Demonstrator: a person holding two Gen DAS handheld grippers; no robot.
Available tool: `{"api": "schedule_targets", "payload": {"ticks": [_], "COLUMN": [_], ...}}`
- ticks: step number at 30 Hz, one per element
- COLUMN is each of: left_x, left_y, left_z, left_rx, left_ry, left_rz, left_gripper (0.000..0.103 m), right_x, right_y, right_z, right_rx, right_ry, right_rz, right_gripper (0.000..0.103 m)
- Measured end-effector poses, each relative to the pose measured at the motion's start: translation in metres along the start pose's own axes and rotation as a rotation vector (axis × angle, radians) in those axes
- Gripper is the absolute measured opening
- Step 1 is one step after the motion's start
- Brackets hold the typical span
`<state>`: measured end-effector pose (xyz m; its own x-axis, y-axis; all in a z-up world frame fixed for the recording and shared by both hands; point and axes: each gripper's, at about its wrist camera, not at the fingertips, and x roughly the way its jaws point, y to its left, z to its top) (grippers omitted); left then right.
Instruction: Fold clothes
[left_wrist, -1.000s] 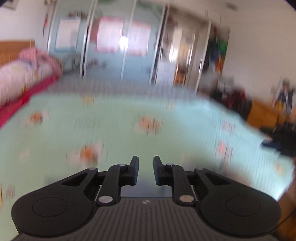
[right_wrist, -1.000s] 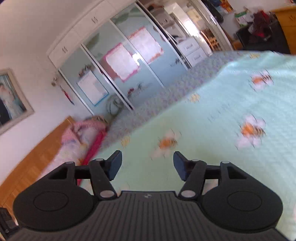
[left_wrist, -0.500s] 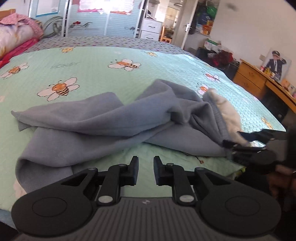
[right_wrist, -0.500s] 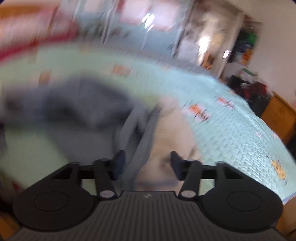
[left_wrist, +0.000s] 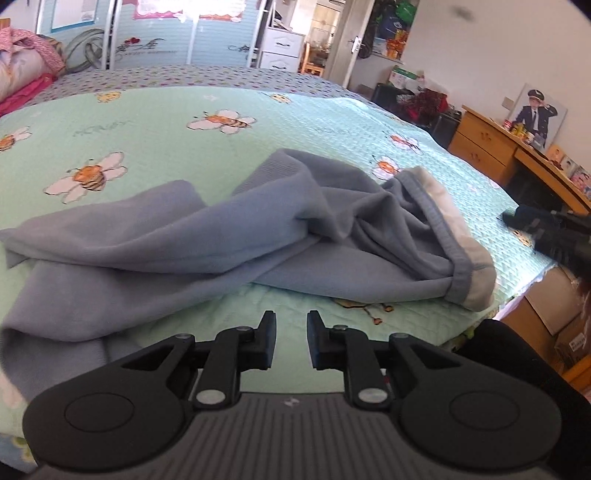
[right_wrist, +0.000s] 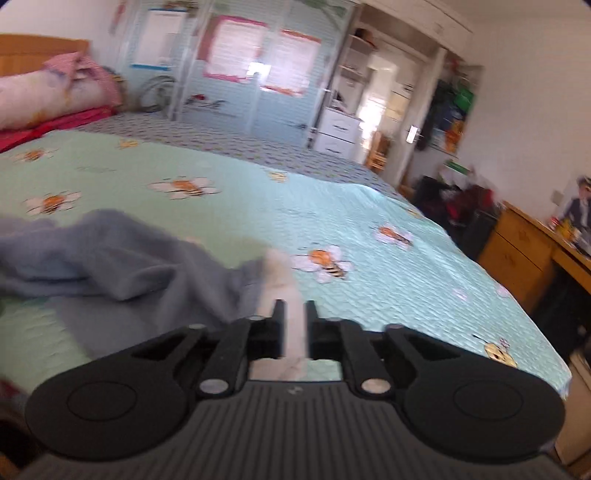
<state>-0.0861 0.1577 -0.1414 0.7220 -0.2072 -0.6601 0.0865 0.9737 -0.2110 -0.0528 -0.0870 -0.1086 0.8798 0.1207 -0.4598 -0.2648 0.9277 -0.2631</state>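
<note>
A grey-blue garment (left_wrist: 258, 236) lies crumpled on the green bee-print bedspread (left_wrist: 155, 122), its white-lined opening (left_wrist: 476, 258) toward the right edge of the bed. My left gripper (left_wrist: 291, 317) hovers over the near edge of the bed, just short of the garment; its jaws stand a narrow gap apart with nothing between them. My right gripper (right_wrist: 295, 306) is at the white-lined edge (right_wrist: 280, 273) of the garment (right_wrist: 122, 266), and its jaws are closing with the white cloth showing in the gap. In the left wrist view the right gripper (left_wrist: 535, 225) appears dark at the right.
A wooden desk (left_wrist: 491, 147) with drawers and a framed photo (left_wrist: 535, 110) stands right of the bed. Pink bedding (left_wrist: 22, 62) is piled at the far left. Sliding wardrobe doors (right_wrist: 236, 74) line the far wall. Cardboard boxes (left_wrist: 569, 325) sit on the floor by the bed's corner.
Both views have tipped down from the room to the garment. The right gripper rolled level, came in at the white-lined edge, and its jaws narrowed. The left gripper's gap is unchanged.
</note>
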Motion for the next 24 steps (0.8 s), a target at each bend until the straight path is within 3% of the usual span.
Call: {"api": "schedule_targets", "payload": {"ticks": [1,2,5,7,10,12,15,18,21,24], "left_x": [0.001,0.001,-0.004,-0.009,-0.012,-0.009,-0.002,0.007,0.017,0.024], "left_y": [-0.004,-0.007,-0.011,-0.006,0.004,0.009,0.000,-0.022,-0.048,-0.071], "left_z": [0.000,-0.001,-0.002,-0.003,-0.005,-0.005,-0.002,0.007,0.020,0.029], "left_rx": [0.007,0.014,0.034,0.020,-0.024,-0.046,-0.017,0.049,0.134,0.210], "left_ry": [0.004,0.007,0.010,0.006,0.005,0.016,0.020,0.013,0.005,0.002], "left_rz": [-0.006,-0.008,0.006,0.023,0.042,0.042,0.011,-0.035,-0.061,-0.077], "left_gripper": [0.019,0.019,0.023,0.025,0.028,0.028,0.028,0.028,0.028,0.028], "right_x": [0.000,0.008,0.040,0.064,0.058,0.048,0.032,0.025,0.027,0.038], "right_y": [0.013,0.027,0.055,0.053,0.016,-0.012,-0.045,-0.040,-0.024,-0.007], "right_z": [-0.005,-0.008,-0.027,-0.035,-0.024,-0.019,-0.012,-0.015,-0.024,-0.026], "right_rx": [-0.026,-0.071,-0.172,-0.166,-0.018,0.040,0.140,0.122,0.166,0.141], "right_ry": [0.007,0.026,0.145,0.214,0.170,0.118,0.077,0.083,0.117,0.143], "right_rz": [0.017,0.016,-0.003,-0.022,-0.042,-0.119,-0.155,-0.147,-0.073,-0.071], "right_gripper": [0.053,0.054,0.053,0.044,0.032,0.030,0.027,0.027,0.030,0.042]}}
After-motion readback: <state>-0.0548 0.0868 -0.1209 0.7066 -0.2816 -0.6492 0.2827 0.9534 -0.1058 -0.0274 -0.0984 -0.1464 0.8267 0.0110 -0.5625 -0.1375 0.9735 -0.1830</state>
